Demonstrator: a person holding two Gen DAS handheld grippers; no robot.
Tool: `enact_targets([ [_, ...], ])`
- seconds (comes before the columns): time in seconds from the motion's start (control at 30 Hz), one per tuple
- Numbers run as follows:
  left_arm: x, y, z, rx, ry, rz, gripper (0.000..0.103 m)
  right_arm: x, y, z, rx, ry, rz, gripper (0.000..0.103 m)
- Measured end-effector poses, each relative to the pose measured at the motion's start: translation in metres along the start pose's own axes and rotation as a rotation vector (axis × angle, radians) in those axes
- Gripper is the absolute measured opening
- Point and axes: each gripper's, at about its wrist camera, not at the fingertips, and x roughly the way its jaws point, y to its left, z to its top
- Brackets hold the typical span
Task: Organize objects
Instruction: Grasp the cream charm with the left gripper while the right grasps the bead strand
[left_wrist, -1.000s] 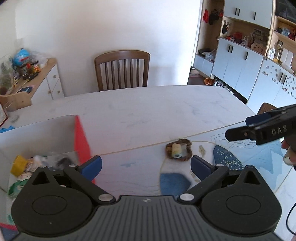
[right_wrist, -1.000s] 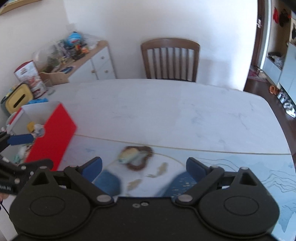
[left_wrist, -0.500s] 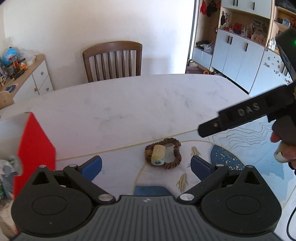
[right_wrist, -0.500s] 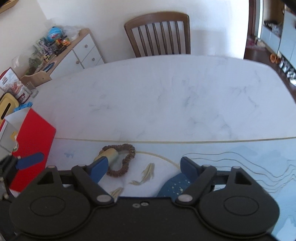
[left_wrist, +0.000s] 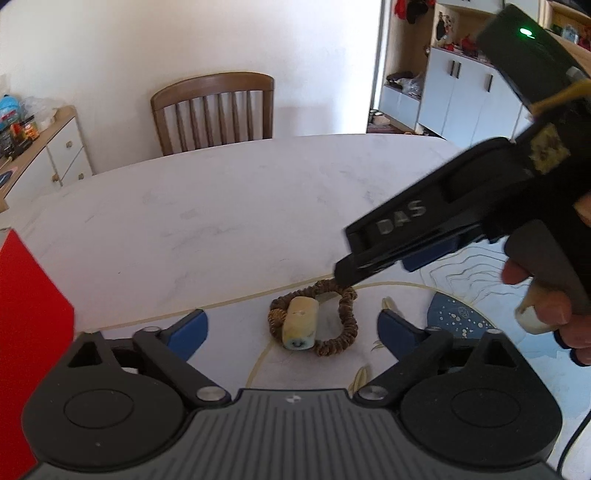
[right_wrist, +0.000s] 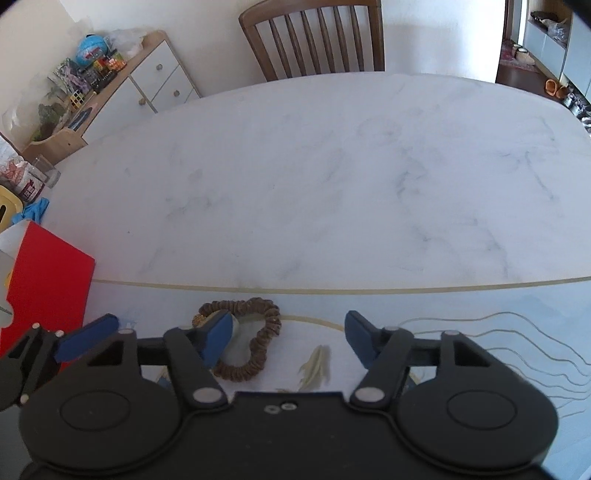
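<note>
Both grippers have dropped closer to the white marble table (right_wrist: 332, 177) since a second ago. One wooden chair (left_wrist: 214, 110) stands at its far side, one red box (right_wrist: 48, 280) at the left edge. The left gripper (left_wrist: 291, 328) is narrowing slightly, wide apart, nothing pressed. The right gripper (right_wrist: 288, 332) is closing, its left pad over one brown scrunchie (left_wrist: 347, 317) ringing one yellowish cylinder (left_wrist: 301, 326) on the near placemat (right_wrist: 480, 325).
</note>
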Motion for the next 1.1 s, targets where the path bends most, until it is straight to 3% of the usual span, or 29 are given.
enact_targets([
  [0.17,0.009,-0.004,0.001,0.012,0.016,-0.006,0.07,0.01,0.002,0.004,0.004,0.02,0.005,0.052],
  [0.27,0.014,-0.006,0.002,0.013,0.025,-0.007,0.061,0.013,0.006,0.005,-0.015,0.024,0.001,0.047],
  [0.4,0.017,-0.007,0.002,0.017,0.028,-0.012,0.056,0.016,0.01,0.006,-0.035,0.026,-0.003,0.041],
  [0.57,0.022,-0.008,0.001,0.019,0.046,-0.006,0.042,0.018,0.015,0.004,-0.059,0.03,-0.009,0.033],
  [0.87,0.027,-0.009,-0.005,0.019,0.057,-0.014,0.03,0.022,0.024,0.0,-0.095,0.043,-0.027,0.016],
  [1.1,0.024,-0.01,-0.008,0.017,0.06,-0.017,0.021,0.025,0.024,-0.002,-0.093,0.05,-0.024,0.009],
])
